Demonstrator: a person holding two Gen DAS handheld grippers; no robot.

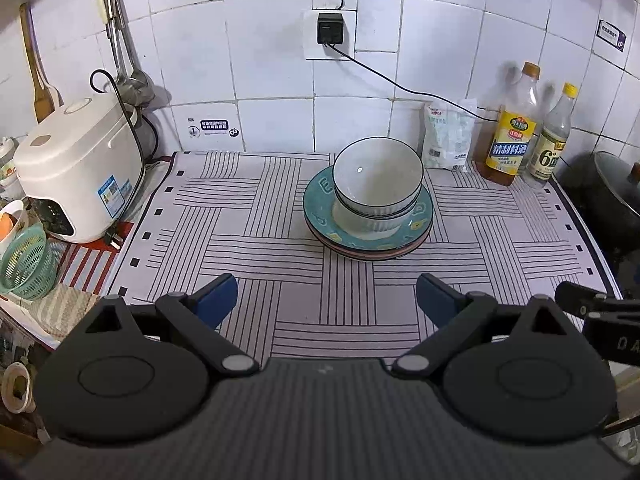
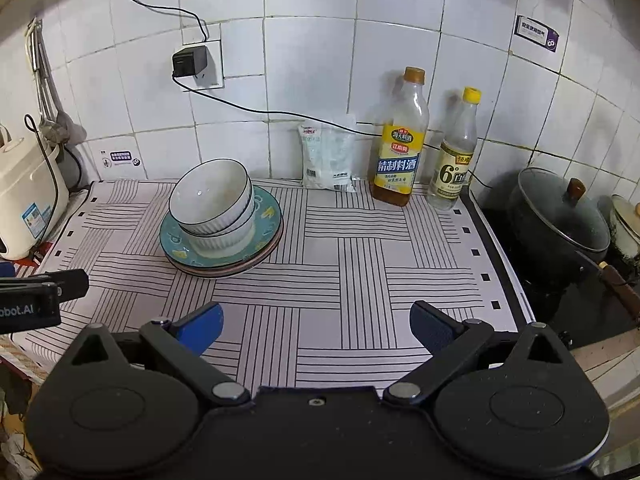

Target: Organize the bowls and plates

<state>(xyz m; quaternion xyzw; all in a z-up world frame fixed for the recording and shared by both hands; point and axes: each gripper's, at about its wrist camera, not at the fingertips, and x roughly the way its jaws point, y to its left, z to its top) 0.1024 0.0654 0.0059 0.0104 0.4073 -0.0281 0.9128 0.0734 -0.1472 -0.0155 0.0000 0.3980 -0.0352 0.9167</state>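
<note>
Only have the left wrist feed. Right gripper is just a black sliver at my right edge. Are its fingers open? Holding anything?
Observer: The right gripper is open, with its fingers wide apart. Only the striped mat shows between them.
Operator: What's past the dark pot on my right?
Observer: Beyond the pot there's a cream-coloured vessel at the far right, partly cut off by the frame.
Operator: Where's the stack relative to the right gripper?
Observer: The bowls on the plates sit ahead and to the left of it, outside the line between its fingers.
</note>
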